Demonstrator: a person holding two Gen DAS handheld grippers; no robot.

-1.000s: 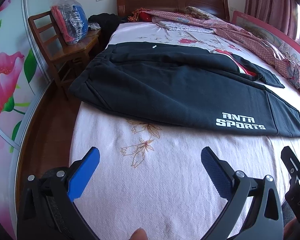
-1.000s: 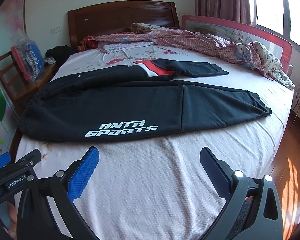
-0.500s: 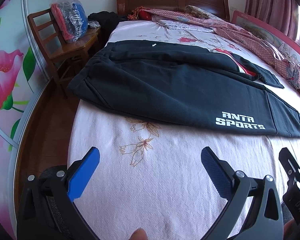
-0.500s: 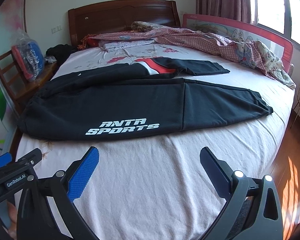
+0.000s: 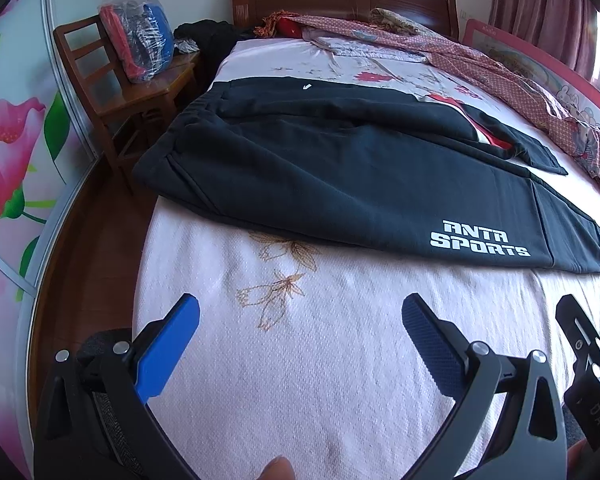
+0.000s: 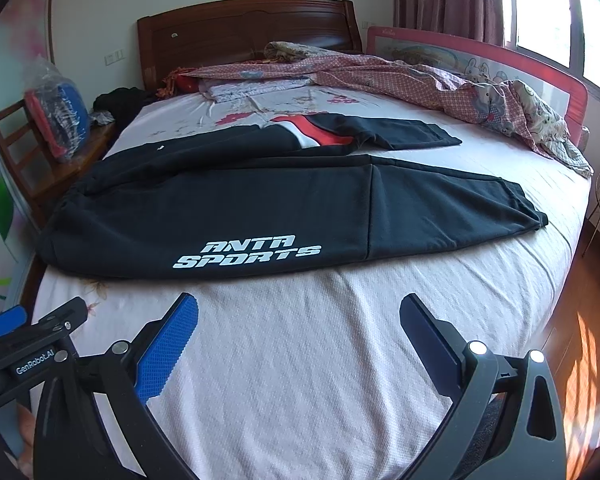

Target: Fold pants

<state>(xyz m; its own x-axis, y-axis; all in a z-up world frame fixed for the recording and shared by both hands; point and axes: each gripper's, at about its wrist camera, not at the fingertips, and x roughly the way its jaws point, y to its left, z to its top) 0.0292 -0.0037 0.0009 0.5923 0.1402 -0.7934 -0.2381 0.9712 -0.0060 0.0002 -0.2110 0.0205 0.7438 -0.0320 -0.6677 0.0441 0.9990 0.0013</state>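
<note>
I have both tools over the near part of the bed (image 6: 300, 380), short of the garment. The left tool (image 5: 300, 332) has its jaws spread wide with nothing between them but sheet, and the right tool (image 6: 298, 330) is likewise wide apart and empty. The black ANTA Sports track pants (image 6: 260, 208) lie across the bed, flat, with the waistband (image 5: 192, 120) toward the wooden chair (image 5: 112, 92) and the cuffs toward the padded red bed rail (image 6: 500, 64). The two legs are splayed: the near leg runs straight with the white logo (image 6: 248, 252) on it, the far leg angles off toward the headboard (image 6: 244, 28) and shows a red and white panel (image 6: 316, 132). That far leg may be partly twisted or turned over at the panel; I can't be sure from here.

I judge the fold has not begun; this is the approach. The next move, as I read it, calls for pinching one leg at the waistband end and the cuff end and laying it over the other, edges matched. The thick fleece should hold a pinch, but both layers need catching.
</note>
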